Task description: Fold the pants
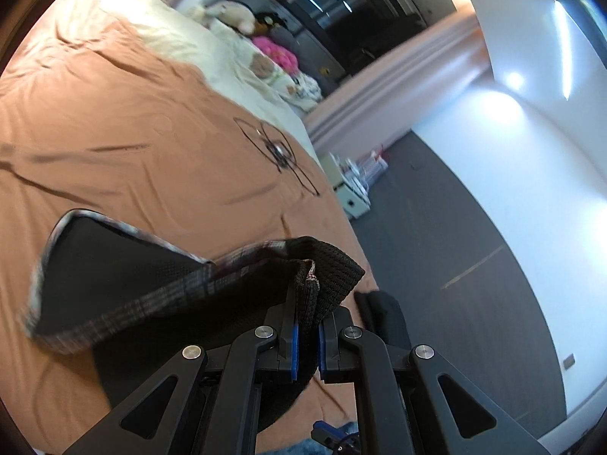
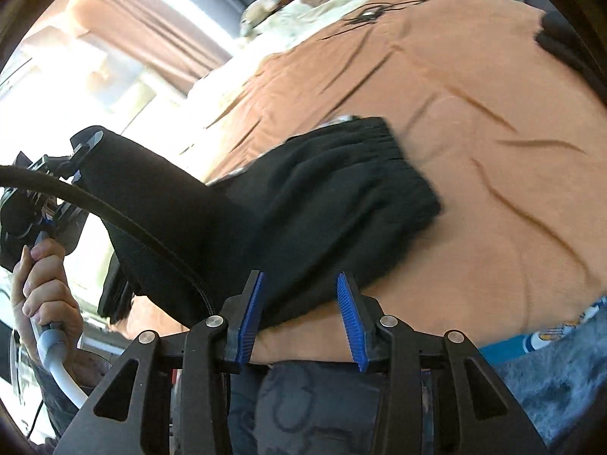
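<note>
The black pants (image 1: 114,276) have a plaid lining along their edge and hang partly lifted over the orange bed cover (image 1: 151,132). My left gripper (image 1: 309,303) is shut on a bunched black knit edge of them. In the right wrist view the pants (image 2: 341,189) lie in a thick fold on the cover (image 2: 474,113), waistband side away from me. One end rises to the left gripper (image 2: 85,144), which a hand (image 2: 41,276) holds up at the left. My right gripper (image 2: 299,284) is open. The near edge of the pants lies between its blue pads (image 2: 351,318), which do not press on it.
Stuffed toys (image 1: 235,15) and a pink cushion (image 1: 277,51) sit at the bed's head. Grey floor (image 1: 436,227) with white boxes (image 1: 356,185) lies beside the bed. Another dark cloth (image 1: 383,311) rests at the bed's edge. A black cable (image 2: 114,212) crosses the pants; a blue blanket (image 2: 550,371) lies near me.
</note>
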Demonstrator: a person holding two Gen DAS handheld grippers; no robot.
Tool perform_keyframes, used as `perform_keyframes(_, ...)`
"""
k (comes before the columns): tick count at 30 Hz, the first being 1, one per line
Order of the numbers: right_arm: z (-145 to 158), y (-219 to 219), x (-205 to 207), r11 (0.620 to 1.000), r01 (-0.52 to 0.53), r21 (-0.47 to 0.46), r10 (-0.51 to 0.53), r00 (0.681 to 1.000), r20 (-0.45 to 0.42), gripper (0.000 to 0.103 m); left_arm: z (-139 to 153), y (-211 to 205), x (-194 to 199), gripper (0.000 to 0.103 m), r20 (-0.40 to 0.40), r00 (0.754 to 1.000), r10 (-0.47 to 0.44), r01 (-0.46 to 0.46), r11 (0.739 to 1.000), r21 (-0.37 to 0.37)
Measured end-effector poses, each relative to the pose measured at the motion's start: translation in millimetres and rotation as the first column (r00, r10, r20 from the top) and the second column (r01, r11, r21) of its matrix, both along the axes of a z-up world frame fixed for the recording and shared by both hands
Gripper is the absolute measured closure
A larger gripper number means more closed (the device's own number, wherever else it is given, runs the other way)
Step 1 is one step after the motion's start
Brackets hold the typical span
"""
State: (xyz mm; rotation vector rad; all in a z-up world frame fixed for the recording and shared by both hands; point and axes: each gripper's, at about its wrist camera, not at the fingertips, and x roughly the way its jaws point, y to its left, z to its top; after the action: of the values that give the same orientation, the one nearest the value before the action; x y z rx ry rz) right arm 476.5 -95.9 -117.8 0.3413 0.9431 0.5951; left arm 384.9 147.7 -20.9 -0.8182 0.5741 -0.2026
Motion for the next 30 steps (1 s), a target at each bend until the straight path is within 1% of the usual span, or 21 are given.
perform_keyframes(3, -4.9, -15.3, -0.8, 0.999, 0.033, 0.001, -0.033, 0.999, -0.015, 0.065, -11.4, -28.2, 16.4, 0.096, -0.031, 0.998, -0.062, 0.063, 0.998, 0.017)
perform_keyframes(5, -8.1, -23.6, -1.6, 0.999, 0.053, 0.004, -0.053, 0.998, -0.025, 0.065, -20.2, -44.7, 20.3, 0.096, -0.051, 0.995, -0.091, 0.092, 0.995, 0.034)
perform_keyframes(9, -2.1, -41.1, -10.1, 0.996, 0.084, 0.006, -0.084, 0.996, -0.033, 0.065, -37.8, -75.7, 32.4, 0.096, -0.096, 0.983, -0.157, 0.162, 0.986, 0.042)
perform_keyframes(10, 2.3, -52.3, -20.4, 0.996, 0.092, 0.007, -0.092, 0.995, -0.035, 0.065, -42.4, -86.1, 32.8, 0.096, -0.108, 0.979, -0.175, 0.181, 0.982, 0.046)
perform_keyframes(13, 0.2, -62.2, -21.4, 0.994, 0.106, 0.007, -0.106, 0.994, -0.041, 0.065, -54.8, -109.1, 35.1, 0.096, -0.142, 0.964, -0.223, 0.233, 0.971, 0.056)
perform_keyframes(16, -1.5, -73.1, -24.3, 0.993, 0.117, 0.006, -0.117, 0.992, -0.045, 0.065, -69.4, -126.1, 36.6, 0.096, -0.176, 0.946, -0.272, 0.282, 0.959, 0.035)
perform_keyframes(22, -3.1, -88.7, -32.9, 0.992, 0.129, -0.003, -0.129, 0.99, -0.058, 0.065, -95.3, -154.0, 39.6, 0.095, -0.249, 0.913, -0.322, 0.342, 0.939, 0.04)
perform_keyframes(24, -3.3, -92.5, -36.6, 0.992, 0.129, -0.007, -0.129, 0.99, -0.064, 0.065, -102.1, -156.7, 40.5, 0.085, -0.287, 0.902, -0.322, 0.35, 0.936, 0.047)
perform_keyframes(26, -2.4, -95.1, -40.1, 0.992, 0.125, -0.007, -0.125, 0.99, -0.067, 0.065, -104.2, -155.6, 38.8, 0.051, -0.29, 0.892, -0.346, 0.366, 0.93, 0.016)
perform_keyframes(27, -0.9, -95.8, -41.6, 0.993, 0.12, -0.006, -0.12, 0.991, -0.066, 0.065, -103.5, -154.3, 35.2, 0.043, -0.277, 0.896, -0.348, 0.364, 0.931, 0.01)
perform_keyframes(28, 0.3, -95.6, -42.3, 0.993, 0.116, -0.006, -0.116, 0.991, -0.063, 0.065, -100.1, -151.0, 31.6, 0.031, -0.263, 0.903, -0.34, 0.357, 0.934, 0.016)
perform_keyframes(29, 1.8, -94.6, -42.8, 0.994, 0.111, -0.008, -0.112, 0.992, -0.059, 0.065, -95.9, -146.3, 27.9, 0.024, -0.254, 0.909, -0.33, 0.348, 0.937, 0.028)
perform_keyframes(30, 2.8, -93.0, -42.3, 0.994, 0.107, -0.011, -0.107, 0.993, -0.054, 0.065, -91.3, -140.8, 25.2, 0.022, -0.244, 0.916, -0.318, 0.337, 0.941, 0.039)
